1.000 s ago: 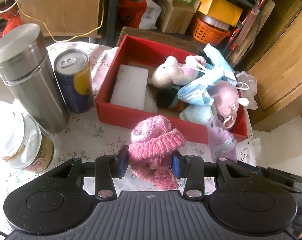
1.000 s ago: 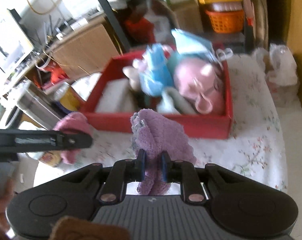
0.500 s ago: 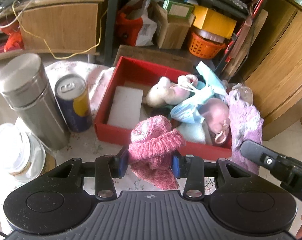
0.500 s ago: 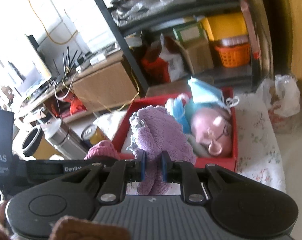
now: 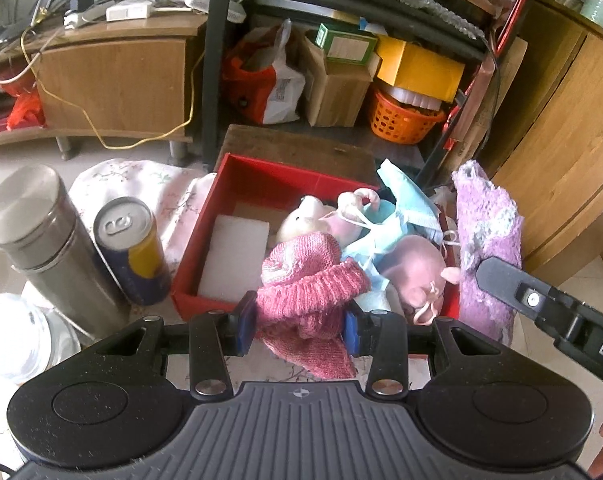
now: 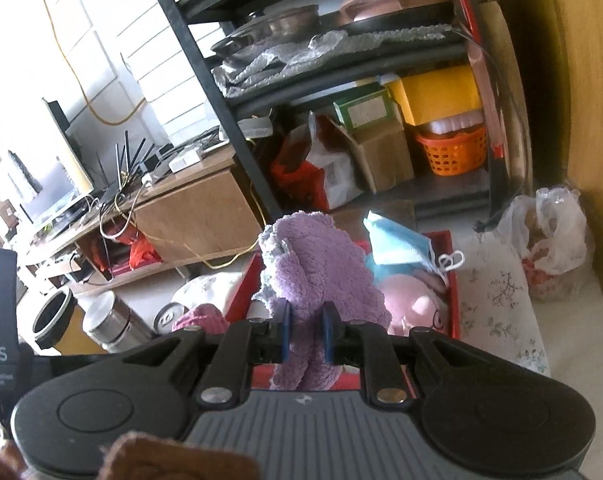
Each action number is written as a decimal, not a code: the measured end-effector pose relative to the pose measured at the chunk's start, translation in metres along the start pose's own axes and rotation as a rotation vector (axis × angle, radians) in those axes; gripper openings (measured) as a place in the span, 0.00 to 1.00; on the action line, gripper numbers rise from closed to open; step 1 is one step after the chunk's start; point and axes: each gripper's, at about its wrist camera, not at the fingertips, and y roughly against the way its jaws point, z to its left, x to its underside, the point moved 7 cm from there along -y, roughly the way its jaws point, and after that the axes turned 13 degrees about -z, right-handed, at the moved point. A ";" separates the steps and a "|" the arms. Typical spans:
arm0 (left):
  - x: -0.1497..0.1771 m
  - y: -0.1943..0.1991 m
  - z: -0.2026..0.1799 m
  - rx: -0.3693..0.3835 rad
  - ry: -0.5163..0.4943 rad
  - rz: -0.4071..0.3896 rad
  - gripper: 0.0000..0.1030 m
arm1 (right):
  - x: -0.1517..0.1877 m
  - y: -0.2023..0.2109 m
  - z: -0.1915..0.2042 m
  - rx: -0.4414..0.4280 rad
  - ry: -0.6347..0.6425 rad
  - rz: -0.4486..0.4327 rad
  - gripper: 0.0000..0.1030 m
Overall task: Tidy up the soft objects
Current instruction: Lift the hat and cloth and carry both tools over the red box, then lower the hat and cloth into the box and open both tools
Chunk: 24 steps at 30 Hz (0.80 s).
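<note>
Both grippers risen; shelving nearer; fingers (image 5: pixel 245 322) clench pink knit (image 5: pixel 309 284), purple cloth (image 6: pixel 313 280).

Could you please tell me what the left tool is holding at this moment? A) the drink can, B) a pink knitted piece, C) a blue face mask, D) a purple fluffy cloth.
B: the left tool is clamped on the pink knitted piece, which bunches between its blue pads in front of the red box, while the purple fluffy cloth is in the right tool.
</note>
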 end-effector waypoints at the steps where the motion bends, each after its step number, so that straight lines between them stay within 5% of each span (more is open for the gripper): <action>1: -0.001 -0.002 0.000 -0.001 0.001 0.000 0.41 | -0.001 -0.002 -0.001 0.001 -0.004 -0.003 0.00; 24: -0.028 -0.053 -0.001 -0.036 0.009 -0.007 0.41 | -0.019 -0.056 -0.022 0.070 0.014 -0.020 0.00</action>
